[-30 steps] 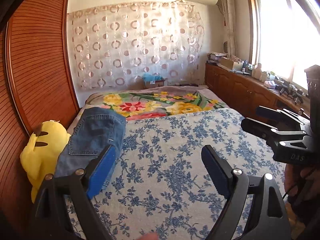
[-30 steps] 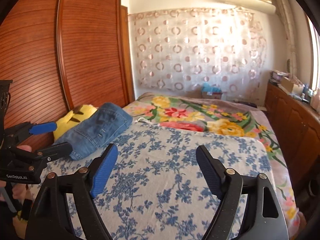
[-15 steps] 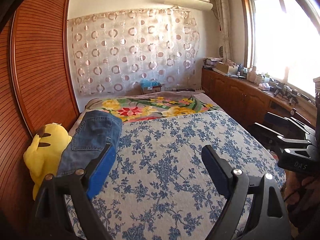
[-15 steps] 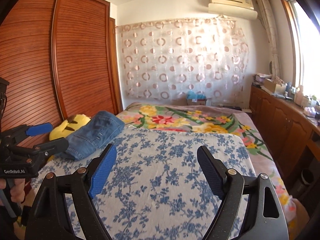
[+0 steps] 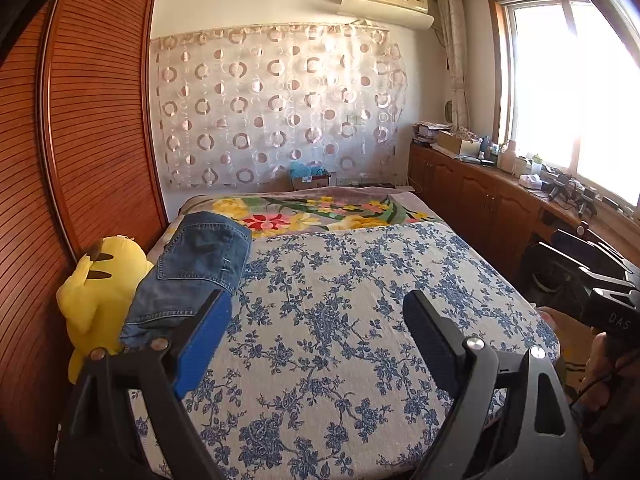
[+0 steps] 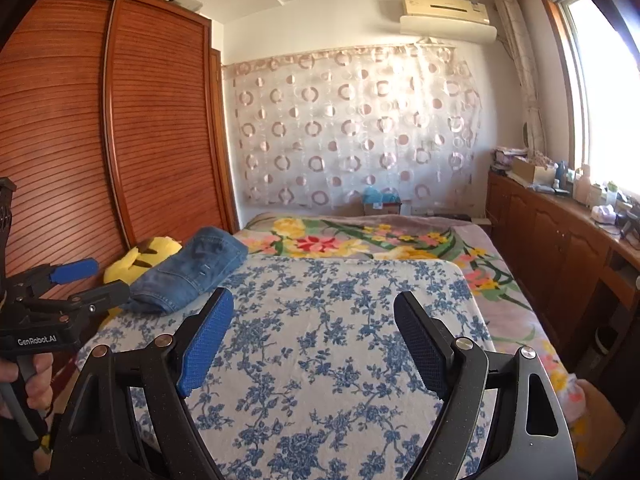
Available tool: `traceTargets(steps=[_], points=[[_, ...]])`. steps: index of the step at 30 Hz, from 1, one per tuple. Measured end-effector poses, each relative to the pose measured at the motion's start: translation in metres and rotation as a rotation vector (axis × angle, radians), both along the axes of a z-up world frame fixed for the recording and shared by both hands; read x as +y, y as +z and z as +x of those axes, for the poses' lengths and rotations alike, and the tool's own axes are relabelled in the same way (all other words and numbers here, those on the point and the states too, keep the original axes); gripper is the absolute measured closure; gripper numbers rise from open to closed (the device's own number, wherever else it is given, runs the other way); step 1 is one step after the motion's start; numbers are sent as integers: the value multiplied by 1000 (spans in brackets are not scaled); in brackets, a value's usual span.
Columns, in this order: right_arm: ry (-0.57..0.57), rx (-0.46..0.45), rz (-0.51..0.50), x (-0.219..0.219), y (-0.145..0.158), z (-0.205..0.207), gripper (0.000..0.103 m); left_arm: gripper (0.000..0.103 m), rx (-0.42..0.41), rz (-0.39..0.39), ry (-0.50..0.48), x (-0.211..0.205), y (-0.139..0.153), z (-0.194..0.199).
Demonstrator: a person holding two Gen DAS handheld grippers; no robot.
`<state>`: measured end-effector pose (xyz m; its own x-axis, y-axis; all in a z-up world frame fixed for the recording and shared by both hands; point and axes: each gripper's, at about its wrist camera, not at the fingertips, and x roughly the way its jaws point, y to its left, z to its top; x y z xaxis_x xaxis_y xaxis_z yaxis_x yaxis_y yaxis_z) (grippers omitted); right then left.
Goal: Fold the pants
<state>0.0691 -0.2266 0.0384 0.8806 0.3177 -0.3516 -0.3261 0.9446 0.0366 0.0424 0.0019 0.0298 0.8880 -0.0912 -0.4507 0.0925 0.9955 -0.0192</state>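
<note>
**A:** Your jeans [image 5: 200, 268] lie folded at the bed's [image 5: 340, 320] left edge, against the yellow plush toy [image 5: 100, 292] by the wardrobe [image 5: 80, 140].

**B:** And what's changed?

**A:** You've drawn both tools back from the bed over the last second; more of the room shows now. Your left gripper [image 5: 316, 340] and right gripper [image 6: 312, 340] have their fingers spread wide, holding nothing.

**B:** So the fold's done?

**A:** It looks finished, though the near hem is partly hidden behind a finger.

Yellow plush toy [image 5: 100, 292] beside wardrobe [image 5: 92, 140]; floral bedspread [image 5: 340, 320] apparently quilted.
</note>
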Motion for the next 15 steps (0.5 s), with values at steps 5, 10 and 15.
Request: traceTargets(steps=[5,10,15], points=[[-31,3,-3,-9,-7,-5,19,15,-1,5,4,-1,-3,-2],[-32,16,-3,-11,-12,-4,19,15,0,7,6,-1,-5,-2],[-33,17,-1,-12,-12,-5,19,15,-2,7,8,-1,-5,-2]])
